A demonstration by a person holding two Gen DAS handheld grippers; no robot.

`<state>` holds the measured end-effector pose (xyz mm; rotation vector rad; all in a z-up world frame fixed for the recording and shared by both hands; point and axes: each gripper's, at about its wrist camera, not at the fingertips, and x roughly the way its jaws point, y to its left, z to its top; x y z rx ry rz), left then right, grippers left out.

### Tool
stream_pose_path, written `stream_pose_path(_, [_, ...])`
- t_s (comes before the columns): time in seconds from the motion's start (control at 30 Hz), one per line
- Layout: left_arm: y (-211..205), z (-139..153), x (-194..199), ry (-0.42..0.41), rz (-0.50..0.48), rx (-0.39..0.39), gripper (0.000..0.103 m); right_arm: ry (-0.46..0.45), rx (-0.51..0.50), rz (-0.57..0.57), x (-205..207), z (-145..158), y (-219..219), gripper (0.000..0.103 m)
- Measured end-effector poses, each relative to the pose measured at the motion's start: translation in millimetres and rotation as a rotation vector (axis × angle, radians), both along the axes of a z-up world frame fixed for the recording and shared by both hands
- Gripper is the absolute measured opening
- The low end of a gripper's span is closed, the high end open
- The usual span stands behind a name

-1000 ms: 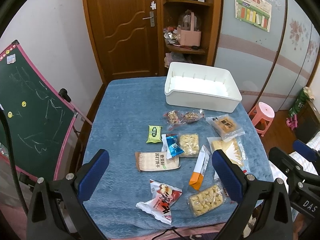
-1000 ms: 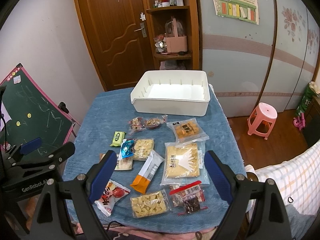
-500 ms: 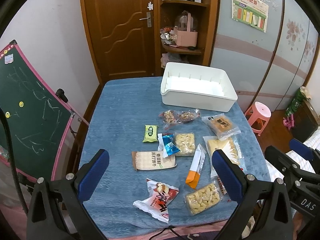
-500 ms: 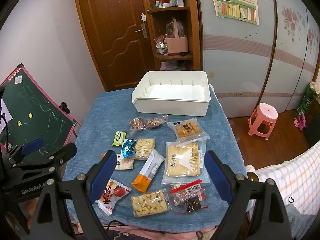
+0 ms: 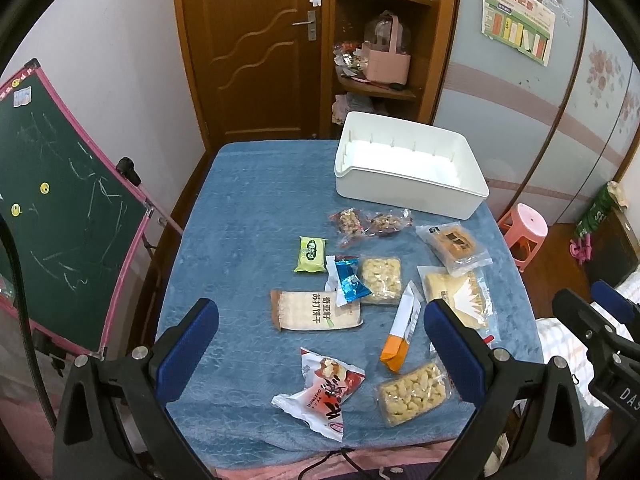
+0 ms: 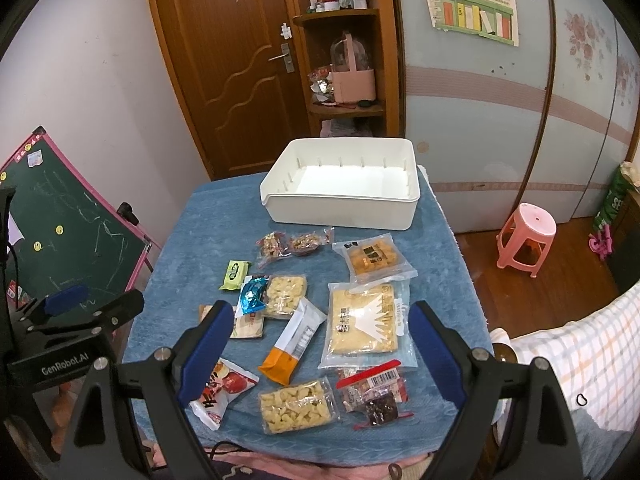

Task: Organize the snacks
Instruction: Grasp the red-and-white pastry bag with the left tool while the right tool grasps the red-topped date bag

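An empty white bin (image 5: 408, 172) (image 6: 340, 196) stands at the far side of a blue-covered table (image 5: 248, 216) (image 6: 200, 224). Several snack packets lie in front of it: a green packet (image 5: 311, 254) (image 6: 235, 275), a blue wrapper (image 5: 349, 284) (image 6: 252, 294), a beige cracker pack (image 5: 316, 314), an orange-and-white bar (image 5: 401, 334) (image 6: 292, 346), a red-and-white pack (image 5: 322, 394) (image 6: 218, 390) and a large flat cracker bag (image 6: 366, 326). My left gripper (image 5: 320, 354) and my right gripper (image 6: 320, 350) are both open and empty, held above the table's near edge.
A green chalkboard (image 5: 60, 208) leans at the table's left. A pink stool (image 6: 526, 236) stands on the floor to the right. A wooden door (image 5: 248, 48) and a corner shelf (image 5: 380, 40) are behind the table. A checked cloth (image 6: 568, 368) lies at the right.
Both grippers have drifted slightly; the table scene shifts a little in the left wrist view. Nothing on the table has moved, and both grippers stay open.
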<state>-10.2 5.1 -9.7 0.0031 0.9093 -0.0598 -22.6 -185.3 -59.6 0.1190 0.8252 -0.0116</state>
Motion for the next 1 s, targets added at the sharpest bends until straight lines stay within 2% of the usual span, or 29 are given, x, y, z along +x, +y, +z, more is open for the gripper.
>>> stream_pose_path(0.1, [-1,-1,1,-0.01,-0.01,0.031,0.102,0.013,-0.013,0.01,4,-2,-1,0.09])
stream_pose_path(0.23, [-1,-6,2,-0.027,-0.024,0.068,0.102,0.023,-0.084,0.012,10,-13,-6,0.09])
stream_pose_path(0.37, [0,-25,5,-0.015,-0.031,0.119,0.102,0.049,-0.112,0.008,12,-27,-14,0.09])
stream_pose_path(0.67, [-1,-99,15,0.151,-0.072,0.155,0.102,0.16,-0.118,-0.044,18,-78,-42,0.09])
stream_pose_path(1.0, [2,-173,24,0.346,-0.104,0.151,0.102,0.369,-0.06,-0.049,26,-160,-68,0.09])
